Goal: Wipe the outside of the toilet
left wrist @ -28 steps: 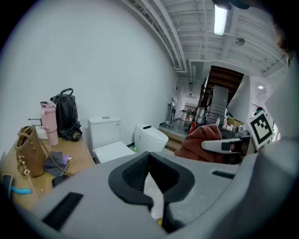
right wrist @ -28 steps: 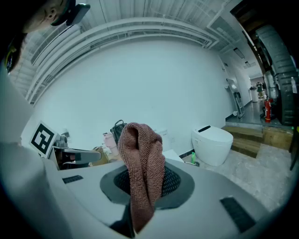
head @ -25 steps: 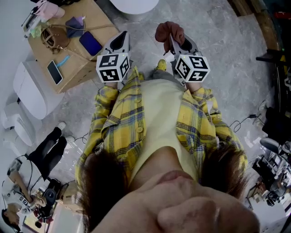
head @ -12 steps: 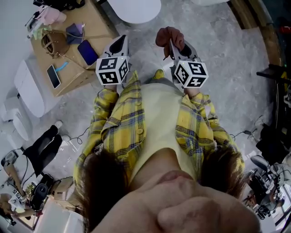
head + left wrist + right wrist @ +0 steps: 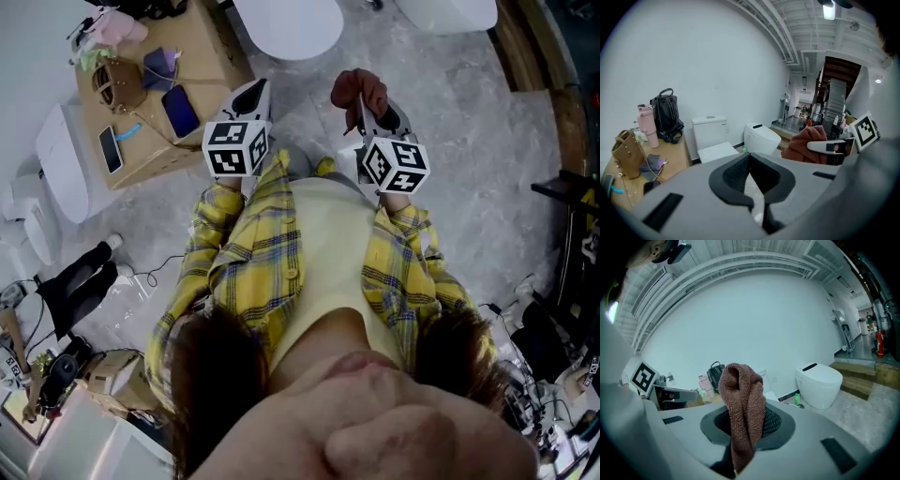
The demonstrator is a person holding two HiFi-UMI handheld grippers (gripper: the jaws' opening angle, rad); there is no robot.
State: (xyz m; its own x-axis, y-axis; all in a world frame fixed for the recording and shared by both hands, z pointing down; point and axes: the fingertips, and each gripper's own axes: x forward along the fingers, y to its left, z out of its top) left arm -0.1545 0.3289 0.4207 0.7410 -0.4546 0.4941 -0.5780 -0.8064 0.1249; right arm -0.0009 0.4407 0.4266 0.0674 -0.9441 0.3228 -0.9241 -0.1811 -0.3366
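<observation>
The person in the yellow plaid shirt [image 5: 239, 253] has stepped forward since the earlier frame. In the head view, the white toilet [image 5: 286, 23] at the top edge now shows more of its lid, a second toilet [image 5: 450, 14] has come into sight at the upper right, and the wooden table [image 5: 211, 52] has slid a little to the right. Both tools ride slightly farther right than a second ago, held out ahead of the chest. The left gripper [image 5: 251, 94] is clenched, its dark pads meeting at the tips with nothing between them, only floor showing through the gap behind. The right gripper [image 5: 370, 101] grasps a reddish-brown cloth [image 5: 740, 404], which stands bunched above the jaws and hangs down between them. The nearer toilet stands on the grey floor just ahead of the two tools, beside the table and well clear of the cloth. The second one sits apart from it to the right. On the table lie a brown handbag [image 5: 117, 84], a phone [image 5: 110, 148] and a pink bottle [image 5: 117, 26].
</observation>
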